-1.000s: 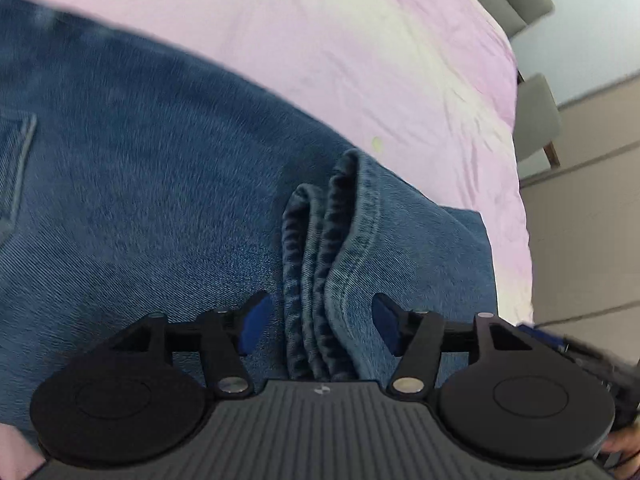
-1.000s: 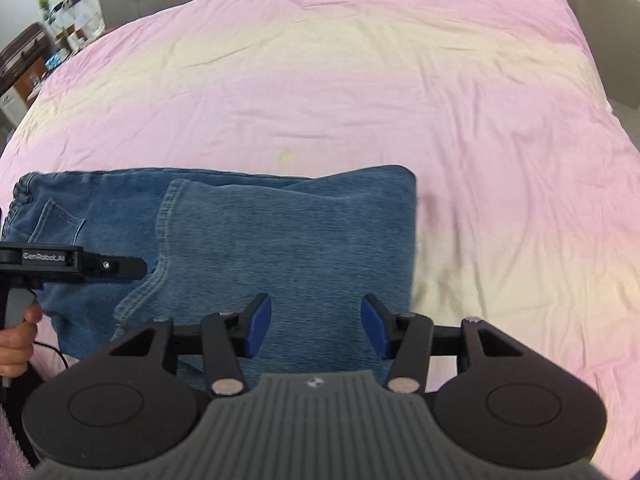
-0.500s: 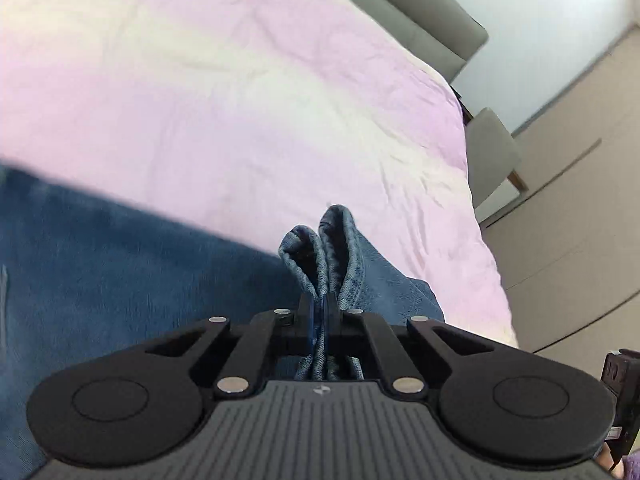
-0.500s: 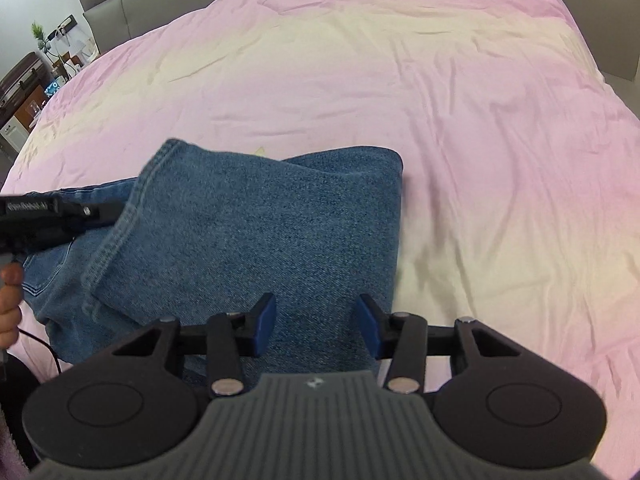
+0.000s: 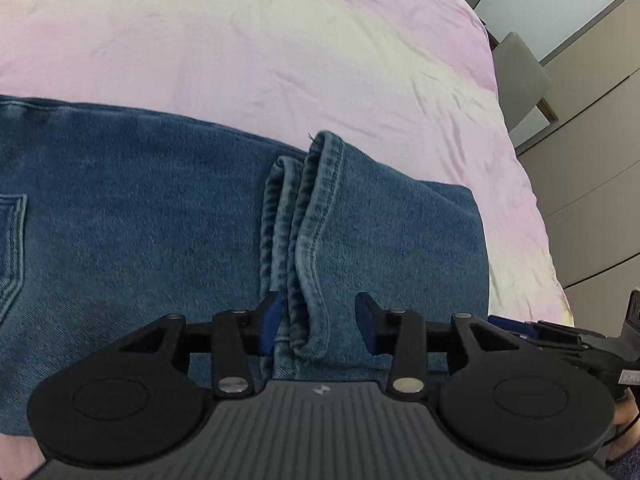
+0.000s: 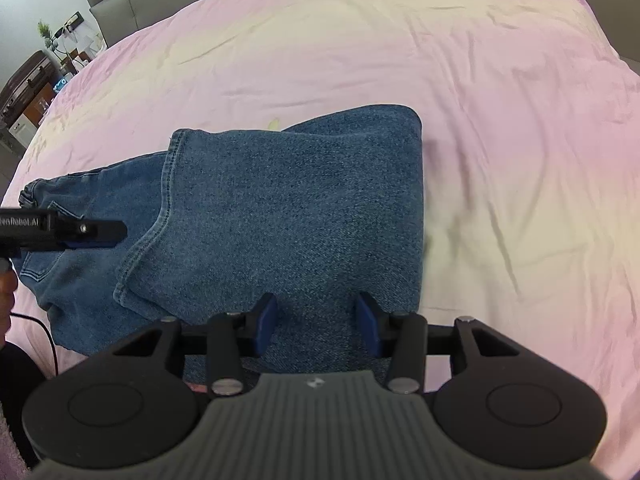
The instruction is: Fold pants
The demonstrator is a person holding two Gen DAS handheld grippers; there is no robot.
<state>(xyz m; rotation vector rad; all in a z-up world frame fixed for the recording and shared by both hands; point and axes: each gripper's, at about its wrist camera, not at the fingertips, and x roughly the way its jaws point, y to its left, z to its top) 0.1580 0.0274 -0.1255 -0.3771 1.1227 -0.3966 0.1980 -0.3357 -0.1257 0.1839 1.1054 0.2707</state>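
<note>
The blue jeans (image 6: 280, 216) lie folded on the pink bed sheet (image 6: 480, 100), hems doubled back over the legs. The left gripper (image 5: 318, 322) has just been opening its jaws, the stacked hems (image 5: 304, 240) loose between them. The right gripper (image 6: 316, 322) hovers over the denim, jaws spread, pinching nothing

I see bare bed sheet (image 6: 500, 128) open across the upper and right frame. The folded jeans (image 6: 288, 216) fill the centre; the left hand-held gripper (image 6: 116, 231) juts in at mid-left. Furniture (image 6: 32, 92) crowds the upper-left corner.
</note>
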